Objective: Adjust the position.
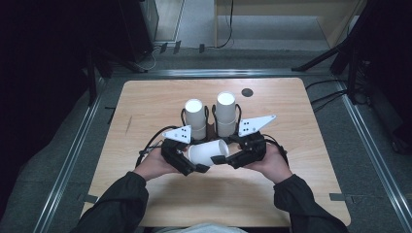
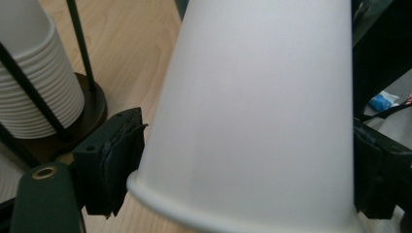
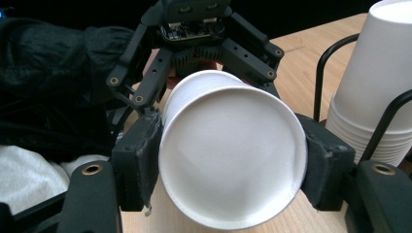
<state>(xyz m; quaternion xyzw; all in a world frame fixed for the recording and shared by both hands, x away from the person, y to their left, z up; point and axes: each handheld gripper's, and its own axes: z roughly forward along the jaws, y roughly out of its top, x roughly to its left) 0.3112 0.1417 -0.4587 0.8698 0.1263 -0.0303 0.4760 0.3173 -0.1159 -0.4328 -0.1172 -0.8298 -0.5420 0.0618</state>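
Just behind, two cup stacks [image 1: 194,118] in a wire rack, both tongs, left [image 1: 193,164] and right [image 1: 219,158], clamped on one sideways paper cup [image 1: 207,152] over the bench [image 1: 145,104].

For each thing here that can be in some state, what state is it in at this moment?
Held paper cup: on its side above the table, gripped by both tongs.
Left tongs: shut on the held paper cup.
Right tongs: shut on the held paper cup near its base.
Left cup stack: upside down in its wire holder.
Right cup stack: upside down in its holder, taller.
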